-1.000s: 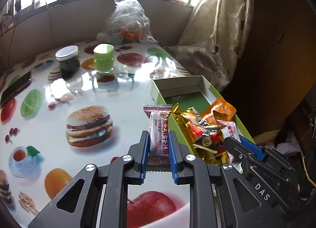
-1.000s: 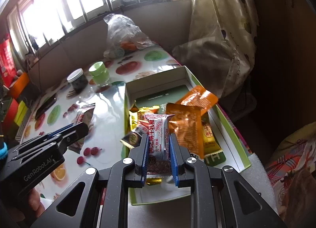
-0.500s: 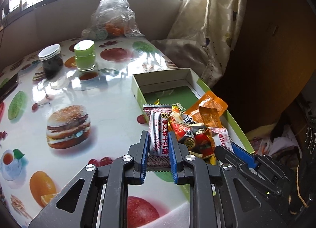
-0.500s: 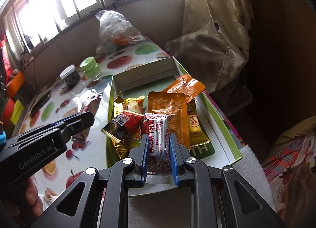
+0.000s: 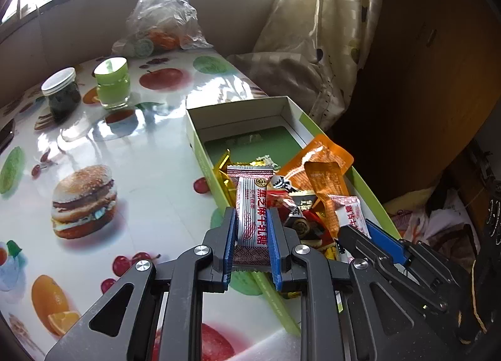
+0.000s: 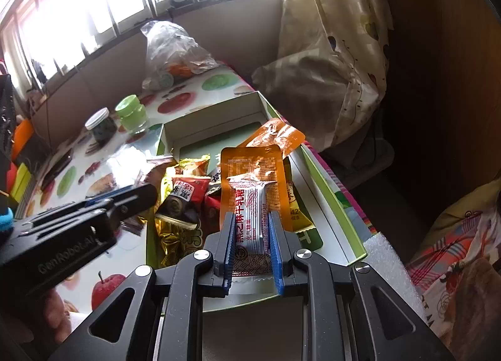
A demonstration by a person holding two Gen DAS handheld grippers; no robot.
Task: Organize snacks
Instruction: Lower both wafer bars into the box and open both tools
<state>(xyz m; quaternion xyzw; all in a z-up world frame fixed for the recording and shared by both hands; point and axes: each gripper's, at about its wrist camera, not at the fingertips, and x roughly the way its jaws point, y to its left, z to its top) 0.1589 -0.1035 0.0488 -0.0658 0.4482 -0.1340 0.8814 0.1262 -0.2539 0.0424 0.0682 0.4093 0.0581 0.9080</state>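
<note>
Snacks fill the near half of a shallow green-and-white cardboard box [image 5: 369,182] that lies open at the right edge of a table covered in a glossy cloth printed with fruit and a burger [image 5: 125,154]. Behind the table, a crumpled clear plastic bag [image 5: 162,17] sits under the window, and a patterned cream curtain [image 5: 319,32] hangs to the right of it. Two jars stand side by side well left of the box: a green-lidded jar [image 5: 112,83] and a white-lidded jar of dark contents [image 5: 61,93]. Inside the box, two orange pouches [image 6: 250,182] lie over gold and red wrappers [image 6: 184,195].

Left gripper [image 5: 249,246] is clamped on a white-and-red nougat bar [image 5: 252,212], holding it upright above the box's near-left wall. Right gripper [image 6: 252,250] is likewise closed on a second nougat bar of the same kind [image 6: 250,207], held over the heap of snacks in the box. The two grippers hover just beside each other.
</note>
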